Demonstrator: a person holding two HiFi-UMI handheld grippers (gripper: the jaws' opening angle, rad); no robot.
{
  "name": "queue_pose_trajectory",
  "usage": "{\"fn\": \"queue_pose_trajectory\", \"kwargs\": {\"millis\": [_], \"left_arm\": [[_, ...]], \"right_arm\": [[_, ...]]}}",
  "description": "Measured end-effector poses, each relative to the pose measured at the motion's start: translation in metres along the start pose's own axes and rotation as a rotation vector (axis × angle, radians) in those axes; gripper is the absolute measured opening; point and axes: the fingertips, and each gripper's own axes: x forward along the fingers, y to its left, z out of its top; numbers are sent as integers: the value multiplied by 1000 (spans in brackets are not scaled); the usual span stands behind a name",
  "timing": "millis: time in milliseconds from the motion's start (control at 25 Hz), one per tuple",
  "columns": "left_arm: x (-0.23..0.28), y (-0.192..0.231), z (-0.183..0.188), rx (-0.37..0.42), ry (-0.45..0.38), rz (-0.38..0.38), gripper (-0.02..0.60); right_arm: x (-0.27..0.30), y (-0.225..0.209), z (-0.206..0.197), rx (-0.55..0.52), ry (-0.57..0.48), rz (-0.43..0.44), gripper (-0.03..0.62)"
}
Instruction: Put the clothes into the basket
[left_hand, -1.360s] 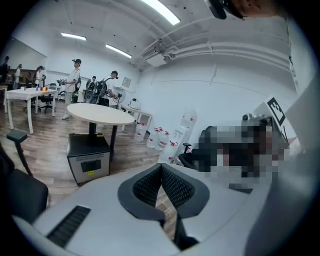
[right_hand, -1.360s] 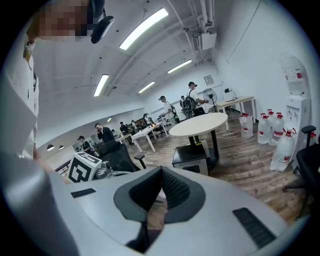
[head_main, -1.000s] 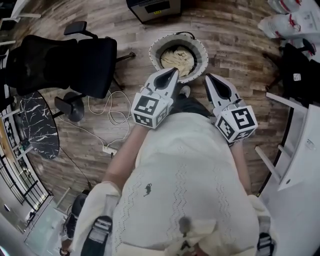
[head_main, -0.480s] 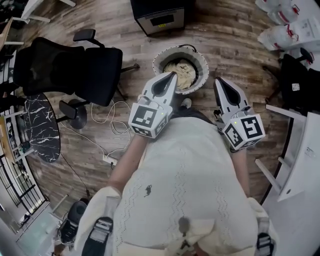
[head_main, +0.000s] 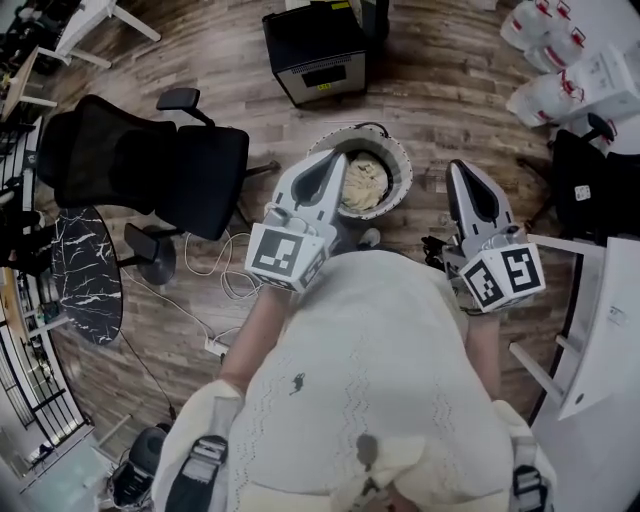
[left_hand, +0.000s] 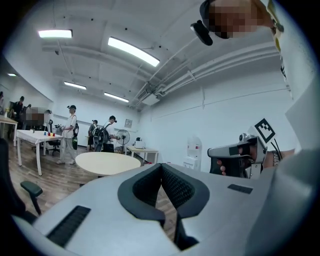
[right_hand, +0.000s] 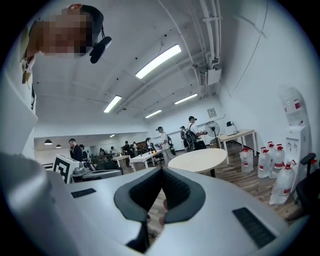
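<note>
My left tongs (head_main: 338, 160) are shut tight, tip to tip, and hold nothing. My right tongs (head_main: 461, 165) are shut too, and they are empty as well. Both point away from me, side by side, above the wood floor (head_main: 450, 80). From my head, the tip of my left tongs shows over the left rim of the round basket (head_main: 402, 165). The cream clothes (head_main: 365, 183) lie in a heap inside the basket. My right tongs are just right of the basket. A black box (head_main: 315, 50) stands on the far side of it. A black chair (head_main: 150, 170) is on the left. White water jugs (head_main: 545, 95) sit far right.
</note>
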Motion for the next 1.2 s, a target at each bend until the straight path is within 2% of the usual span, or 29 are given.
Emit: {"fn": "queue_pose_trajectory", "kwargs": {"millis": [240,360,520,1040,1200], "left_arm": [[-15,-1,41,36,-57,39,21],[-19,-3,49,45,-67,60,21],[-25,-4,48,35,-66,73,21],[-18,-17,40,47,-64,38,20],[-18,-13,35,36,-50,47,21]], "right_arm": [[-17,5,47,-56,-83,-1,8],[-26,2,59,-71,-103,-14,8],[-33,3,59,-72,-113,-24,6],[-37,2,51,-74,-106,-15,6],[-34,2,48,-74,-99,-14,6]]}}
